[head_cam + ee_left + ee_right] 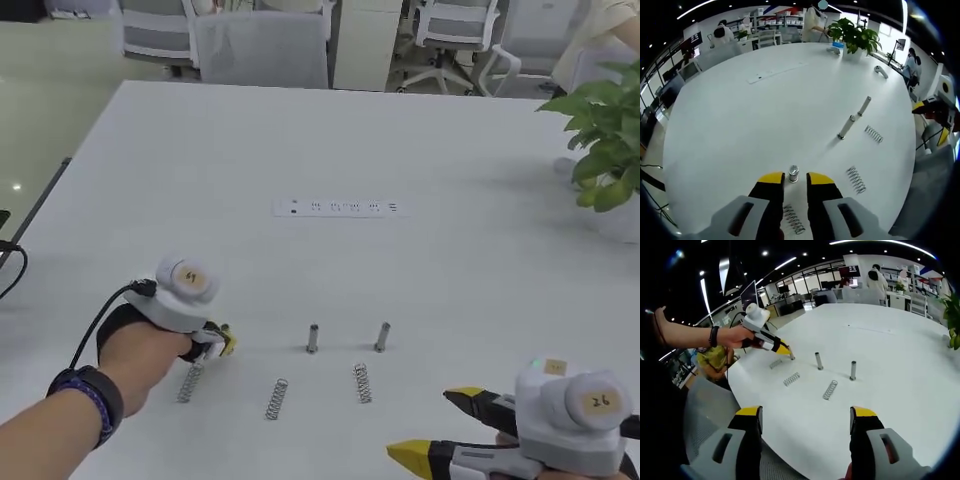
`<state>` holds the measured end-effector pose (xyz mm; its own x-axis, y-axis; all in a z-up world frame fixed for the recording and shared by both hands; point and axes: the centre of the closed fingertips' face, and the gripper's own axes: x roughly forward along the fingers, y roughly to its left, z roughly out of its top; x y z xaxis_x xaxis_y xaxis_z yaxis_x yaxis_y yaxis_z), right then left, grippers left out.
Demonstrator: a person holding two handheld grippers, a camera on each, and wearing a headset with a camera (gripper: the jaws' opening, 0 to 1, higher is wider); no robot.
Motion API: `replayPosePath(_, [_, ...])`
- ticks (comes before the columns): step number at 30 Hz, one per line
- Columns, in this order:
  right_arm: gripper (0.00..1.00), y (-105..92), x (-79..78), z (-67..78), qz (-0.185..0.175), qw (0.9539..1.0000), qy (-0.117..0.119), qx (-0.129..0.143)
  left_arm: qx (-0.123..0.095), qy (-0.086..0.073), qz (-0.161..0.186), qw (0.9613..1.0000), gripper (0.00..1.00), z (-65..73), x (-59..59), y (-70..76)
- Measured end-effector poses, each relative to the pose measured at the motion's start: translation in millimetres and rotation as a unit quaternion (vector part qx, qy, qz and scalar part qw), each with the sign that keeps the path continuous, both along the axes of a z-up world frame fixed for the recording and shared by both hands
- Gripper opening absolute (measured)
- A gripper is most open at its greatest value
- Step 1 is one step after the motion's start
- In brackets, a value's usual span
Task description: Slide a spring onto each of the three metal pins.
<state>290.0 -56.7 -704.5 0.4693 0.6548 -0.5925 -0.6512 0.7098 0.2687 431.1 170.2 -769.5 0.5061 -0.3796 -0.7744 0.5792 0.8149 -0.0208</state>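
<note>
Two steel pins stand upright on the white table. A third pin stands between the tips of my left gripper, whose jaws are a narrow gap apart with a sliver of space on each side of the pin. Three springs lie flat in front of the pins: one under the left gripper, one in the middle and one on the right. My right gripper hovers wide open and empty at the near right, short of the springs.
A white power strip lies mid-table beyond the pins. A potted plant stands at the far right edge. Office chairs line the far side. The table's near edge runs just below the springs.
</note>
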Motion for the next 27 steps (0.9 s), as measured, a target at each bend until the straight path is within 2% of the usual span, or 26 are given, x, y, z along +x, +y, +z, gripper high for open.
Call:
replayPosePath(6, [0.7, 0.0, 0.8, -0.3, 0.001, 1.0, -0.001, 0.0, -0.005, 0.002, 0.008, 1.0, 0.13, 3.6, -1.9, 5.7])
replayPosePath(8, [0.7, 0.0, 1.1, -0.5, 0.001, 1.0, -0.001, 0.0, -0.017, 0.006, 0.016, 0.9997, 0.16, 5.0, -4.4, 6.8])
replayPosePath(14, [0.7, -0.6, 2.1, -2.0, 0.001, 1.0, -0.001, 0.0, -0.017, 0.008, 0.02, 0.9996, 0.2, 4.7, -14.0, 13.5])
replayPosePath(27, [0.7, 0.1, 4.3, -3.0, 0.002, 1.0, -0.002, 0.004, -0.026, -0.001, 0.034, 0.9991, 0.25, 17.9, -34.6, 31.3])
